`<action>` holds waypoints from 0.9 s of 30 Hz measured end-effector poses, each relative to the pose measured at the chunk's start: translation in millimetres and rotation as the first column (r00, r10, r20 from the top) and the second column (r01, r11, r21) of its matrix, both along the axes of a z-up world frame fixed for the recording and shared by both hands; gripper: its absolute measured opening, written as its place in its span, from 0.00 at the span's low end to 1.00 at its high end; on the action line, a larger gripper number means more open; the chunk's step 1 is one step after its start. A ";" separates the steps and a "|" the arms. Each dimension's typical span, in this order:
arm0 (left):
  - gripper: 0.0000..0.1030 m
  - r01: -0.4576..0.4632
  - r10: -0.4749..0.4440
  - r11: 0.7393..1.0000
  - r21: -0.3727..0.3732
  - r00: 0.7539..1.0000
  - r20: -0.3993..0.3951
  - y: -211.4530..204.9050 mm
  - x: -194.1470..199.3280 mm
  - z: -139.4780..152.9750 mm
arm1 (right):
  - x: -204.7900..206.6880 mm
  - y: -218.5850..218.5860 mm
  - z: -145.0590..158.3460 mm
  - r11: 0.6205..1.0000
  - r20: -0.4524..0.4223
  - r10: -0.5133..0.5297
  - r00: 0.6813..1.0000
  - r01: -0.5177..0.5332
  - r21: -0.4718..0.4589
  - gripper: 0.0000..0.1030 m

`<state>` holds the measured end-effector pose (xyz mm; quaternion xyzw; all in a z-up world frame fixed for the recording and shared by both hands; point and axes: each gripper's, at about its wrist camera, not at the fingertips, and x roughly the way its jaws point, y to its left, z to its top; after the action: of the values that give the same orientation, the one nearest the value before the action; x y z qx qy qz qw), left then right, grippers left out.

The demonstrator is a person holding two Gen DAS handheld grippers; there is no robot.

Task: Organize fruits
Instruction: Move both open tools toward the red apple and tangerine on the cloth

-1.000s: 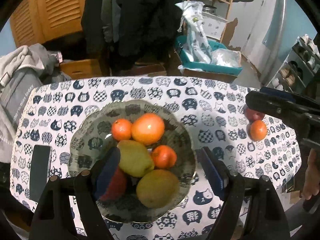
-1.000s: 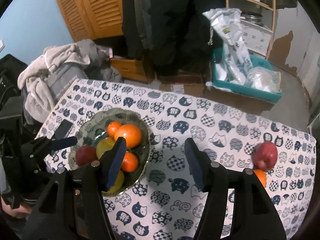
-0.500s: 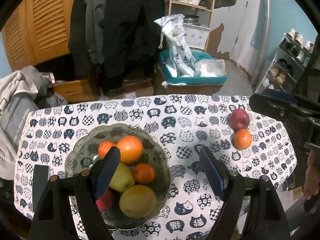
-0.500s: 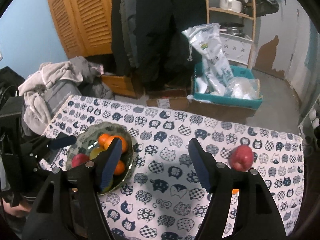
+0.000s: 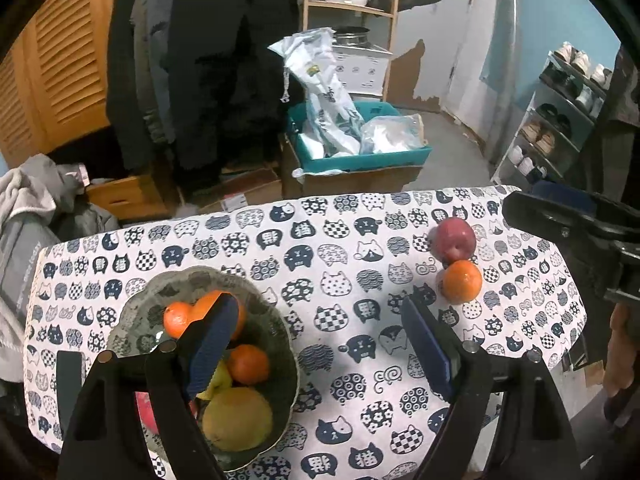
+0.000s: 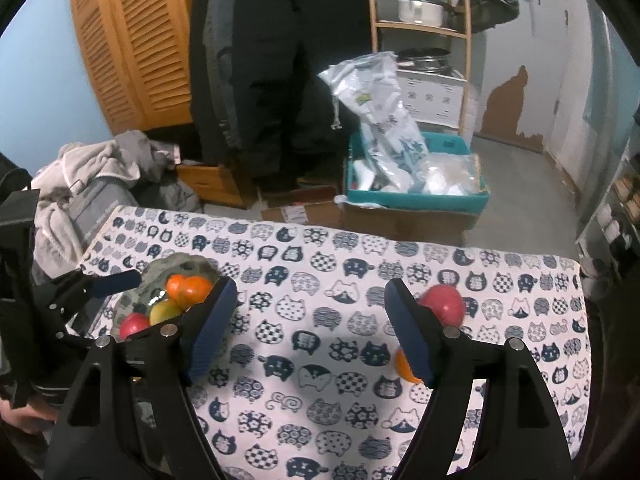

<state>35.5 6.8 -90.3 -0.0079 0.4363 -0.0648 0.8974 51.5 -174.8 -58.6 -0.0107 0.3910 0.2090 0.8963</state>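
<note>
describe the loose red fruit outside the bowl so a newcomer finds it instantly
Start at the cat-print tablecloth and go to the side away from the glass bowl. Two fruits sit touching there. The red apple is the farther, darker one; its neighbour is an orange tangerine.

The desk (image 5: 312,288) is covered in a matt printed cloth, smooth and flat. On it the bowl (image 5: 280,336) looks like glossy patterned glass, catching small highlights. The red apple (image 5: 454,238) has a waxy shine; the orange (image 5: 462,281) beside it is duller and finely pebbled. The gripper fingers (image 6: 408,336) are matt black plastic with dark blue ribbed pads and small bright metal pins. Behind stand slatted wooden doors (image 6: 132,44), a metal pot (image 6: 420,10) with a soft sheen, and crinkled glossy plastic bags (image 6: 384,120).
</note>
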 end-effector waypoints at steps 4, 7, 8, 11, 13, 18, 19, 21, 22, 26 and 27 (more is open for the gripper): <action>0.83 0.019 -0.019 1.000 0.006 1.000 -0.006 -11.8 5.9 -1.8 | 3.6 -15.1 -3.6 1.000 -0.008 -0.028 1.000 0.028 0.000 0.75; 0.83 0.032 -0.032 0.999 0.014 0.999 -0.016 -19.3 10.1 -5.5 | 7.8 -27.0 -7.0 0.999 -0.013 -0.053 0.999 0.053 -0.003 0.76; 0.83 0.034 -0.034 0.999 0.018 0.999 -0.018 -20.8 11.2 -6.7 | 9.0 -30.6 -8.0 0.998 -0.015 -0.060 0.998 0.060 -0.004 0.76; 0.83 0.041 -0.040 0.999 0.021 0.999 -0.029 -25.5 15.2 -10.3 | 12.8 -41.0 -11.7 0.997 -0.022 -0.081 0.996 0.081 -0.010 0.76; 0.83 0.044 -0.043 0.999 0.019 0.999 -0.032 -28.7 18.1 -11.1 | 15.9 -47.5 -13.8 0.996 -0.026 -0.094 0.995 0.094 -0.011 0.76; 0.85 0.056 -0.055 0.998 0.016 0.998 -0.042 -38.3 25.9 -14.1 | 24.3 -64.3 -21.0 0.992 -0.043 -0.126 0.991 0.126 -0.007 0.77; 0.85 0.060 -0.060 0.998 0.016 0.997 -0.046 -40.7 27.7 -15.7 | 26.2 -67.3 -23.8 0.992 -0.051 -0.130 0.990 0.130 -0.009 0.78; 0.85 0.072 -0.070 0.997 0.021 0.996 -0.057 -46.5 32.3 -20.7 | 30.4 -72.0 -31.7 0.991 -0.072 -0.137 0.988 0.137 -0.014 0.78; 0.85 0.078 -0.076 0.997 0.027 0.995 -0.066 -50.0 35.3 -24.9 | 32.2 -74.5 -36.4 0.989 -0.082 -0.145 0.986 0.144 -0.016 0.78; 0.85 0.097 -0.092 0.994 0.048 0.992 -0.091 -59.8 43.2 -40.1 | 39.4 -82.7 -58.0 0.987 -0.132 -0.162 0.978 0.160 -0.025 0.78; 0.85 0.101 -0.095 0.993 0.057 0.991 -0.097 -61.7 44.7 -43.7 | 40.6 -83.4 -62.8 0.986 -0.142 -0.164 0.976 0.161 -0.031 0.78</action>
<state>80.2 -55.0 -134.0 0.0382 0.4798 -0.0949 0.8714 92.1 -258.2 -121.4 0.0277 0.4561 0.1315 0.8798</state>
